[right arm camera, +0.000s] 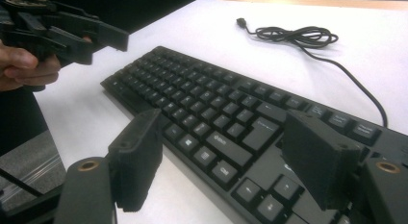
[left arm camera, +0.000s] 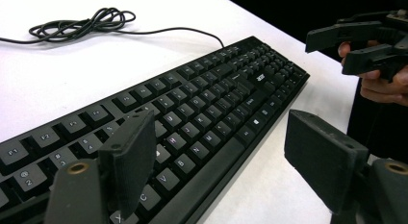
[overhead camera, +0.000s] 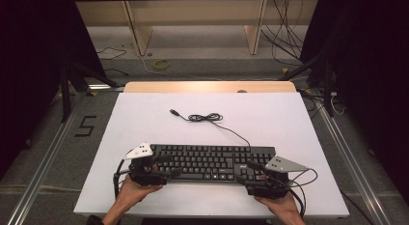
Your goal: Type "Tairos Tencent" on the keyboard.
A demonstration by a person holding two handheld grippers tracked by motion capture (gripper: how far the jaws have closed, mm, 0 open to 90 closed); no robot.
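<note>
Black keyboard [overhead camera: 212, 162] lies near the white table's [overhead camera: 144, 114] front edge; left gripper [overhead camera: 166, 166] and right gripper [overhead camera: 246, 171] straddle its ends, jaws wide open, holding nothing.

Your left gripper [overhead camera: 166, 166] and right gripper [overhead camera: 251, 173] sit at either end of the keyboard [overhead camera: 207, 162], jaws apart, nothing between them but its body. Beyond the keyboard, bare table [overhead camera: 144, 119] lies ahead of your left gripper; the coiled cable [overhead camera: 206, 118] crosses ahead of your right.
</note>
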